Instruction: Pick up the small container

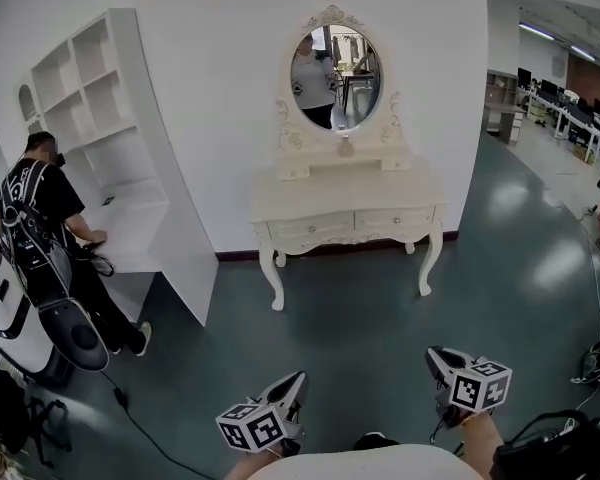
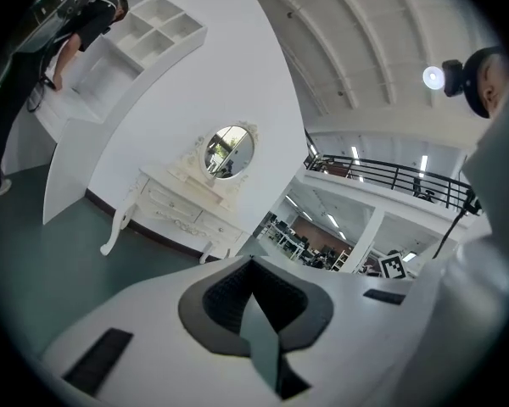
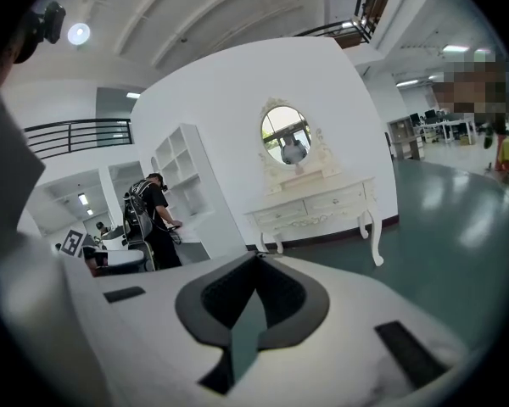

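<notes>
Topping dresser [image 1: 405, 184] (well beyond left gripper [image 1: 298, 380], right gripper [image 1: 435, 356]): small container [image 1: 345, 148]

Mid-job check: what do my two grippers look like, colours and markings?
The left gripper and right gripper are both white moulded shells with dark grey textured pads lining the jaws, black rectangular insets on the outer faces, and each carries a cube of black-and-white square markers.

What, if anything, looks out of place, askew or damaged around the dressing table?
Nothing stands out: the dressing table stands level, its oval mirror is whole and upright, and its drawers are shut.
</notes>
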